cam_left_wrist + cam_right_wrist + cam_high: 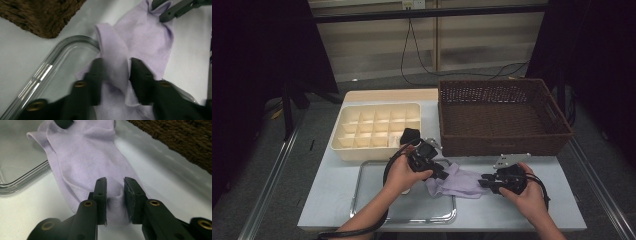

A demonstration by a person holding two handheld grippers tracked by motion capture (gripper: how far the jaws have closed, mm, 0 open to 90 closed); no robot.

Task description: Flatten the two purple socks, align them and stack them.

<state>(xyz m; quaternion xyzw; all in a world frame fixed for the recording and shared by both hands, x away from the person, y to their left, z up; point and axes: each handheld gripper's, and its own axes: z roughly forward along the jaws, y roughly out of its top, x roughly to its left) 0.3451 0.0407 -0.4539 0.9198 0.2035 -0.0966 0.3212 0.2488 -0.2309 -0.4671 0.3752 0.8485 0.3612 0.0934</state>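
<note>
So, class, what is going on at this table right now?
A person works a lilac sock with a hand-held tool in each hand. The left tool has a fold of one end between its jaws, over the metal tray. The right tool pinches the other end on the table, beside the wicker basket.

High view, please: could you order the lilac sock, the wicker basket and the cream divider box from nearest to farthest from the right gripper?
From the right gripper:
1. Lilac sock: gathered between its jaws, stretching leftwards to the tray's edge.
2. Wicker basket: just beyond the gripper, on the table's far right.
3. Cream divider box: far left, beyond the left gripper.
</note>
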